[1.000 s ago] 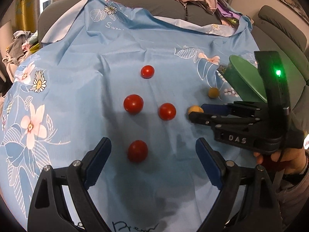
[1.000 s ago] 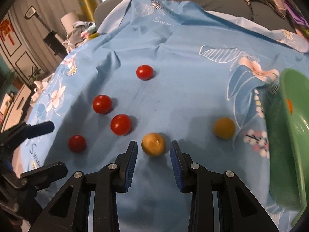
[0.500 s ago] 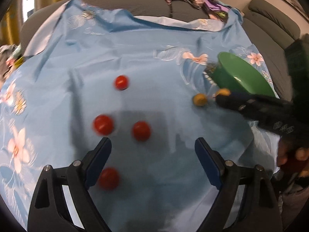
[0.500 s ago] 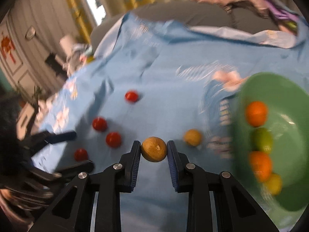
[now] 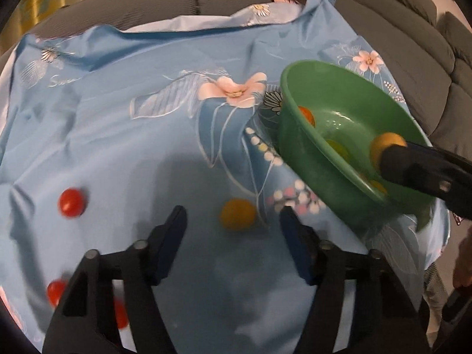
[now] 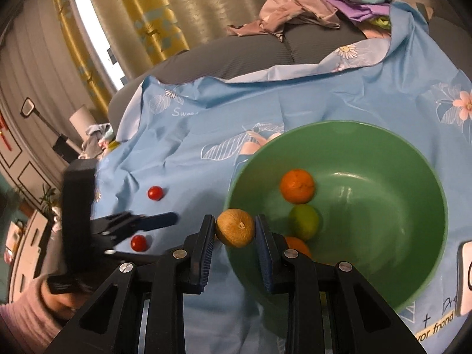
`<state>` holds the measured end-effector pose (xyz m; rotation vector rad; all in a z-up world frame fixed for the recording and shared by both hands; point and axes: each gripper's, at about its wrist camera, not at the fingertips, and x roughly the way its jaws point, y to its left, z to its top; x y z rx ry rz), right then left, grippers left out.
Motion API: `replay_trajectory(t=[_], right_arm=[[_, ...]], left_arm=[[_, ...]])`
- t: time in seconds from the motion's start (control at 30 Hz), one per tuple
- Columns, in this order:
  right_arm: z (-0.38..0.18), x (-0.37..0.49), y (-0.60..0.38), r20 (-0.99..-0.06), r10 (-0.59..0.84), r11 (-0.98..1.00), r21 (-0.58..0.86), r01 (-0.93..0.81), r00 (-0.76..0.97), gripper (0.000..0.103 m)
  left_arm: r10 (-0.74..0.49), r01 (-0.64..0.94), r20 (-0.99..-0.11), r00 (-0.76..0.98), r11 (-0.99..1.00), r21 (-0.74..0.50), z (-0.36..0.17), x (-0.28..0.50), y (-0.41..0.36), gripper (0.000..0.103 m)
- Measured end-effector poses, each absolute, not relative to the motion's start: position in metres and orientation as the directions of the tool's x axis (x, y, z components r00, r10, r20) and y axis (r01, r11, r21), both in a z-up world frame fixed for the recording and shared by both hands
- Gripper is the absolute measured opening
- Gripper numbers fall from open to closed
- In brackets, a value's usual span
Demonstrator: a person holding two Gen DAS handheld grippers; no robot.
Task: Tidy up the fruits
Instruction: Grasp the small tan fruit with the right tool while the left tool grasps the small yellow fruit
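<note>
1. A brownish-yellow fruit point(image 6: 235, 227) is clamped between the two blue pads of the right gripper point(image 6: 234, 230). The jaws are closed on it.
2. The held fruit is positioned at the near-left rim of the green bowl point(image 6: 419, 177); in the left wrist view the same fruit point(image 5: 386, 144) is seen above the bowl's interior.
3. Two orange fruits, one of them point(image 6: 297, 185) toward the far-left inner wall, and a green fruit point(image 6: 303, 221) are contained in the bowl. The second orange fruit point(image 6: 296, 246) is partly hidden behind the right gripper's finger.
4. The bowl point(image 5: 298, 135) is placed on a light blue floral cloth point(image 5: 132, 147), near the cloth's right edge.
5. The cloth is spread over a grey sofa point(image 6: 309, 50), and a heap of clothes point(image 6: 295, 8) is seen along the sofa's back.
6. The left gripper point(image 5: 233, 227) is held above the cloth, pointing downward. Its jaws are closing, and the pads are not in contact with anything.
7. A yellow fruit point(image 5: 237, 214) lies on the cloth in the gap between the left gripper's fingers, just left of the bowl.
8. Three red tomatoes are seen toward the cloth's left edge: one point(image 5: 71, 202) is well left of the yellow fruit, and two are blurred near the lower left corner of the left wrist view.
9. A pink sleeve point(image 6: 26, 321) is visible behind the left gripper in the right wrist view.
</note>
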<state>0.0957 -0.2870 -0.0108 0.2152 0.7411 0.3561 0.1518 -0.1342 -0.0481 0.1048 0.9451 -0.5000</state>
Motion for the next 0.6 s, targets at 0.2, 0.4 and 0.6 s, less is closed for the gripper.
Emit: replay_trajectory(t=[0.2, 0.4, 0.6], right_arm=[[-0.011, 0.096, -0.295, -0.600, 0.410, 0.908, 0.337, -0.247, 0.687, 0.029], [-0.012, 0.095, -0.298, -0.597, 0.409, 0.908, 0.344, -0.240, 0.690, 0.029], [-0.010, 0.090, -0.298, -0.596, 0.406, 0.910, 0.335, -0.245, 0.693, 0.029]], left_arm=[[-0.359, 0.448, -0.825, 0.436, 0.882, -0.147, -0.058, 0.162, -0.142, 0.033], [-0.330, 0.438, -0.833, 0.443, 0.891, -0.120, -0.059, 0.159, -0.145, 0.027], [-0.309, 0.422, -0.816, 0.488, 0.902, -0.089, -0.043, 0.142, -0.136, 0.027]])
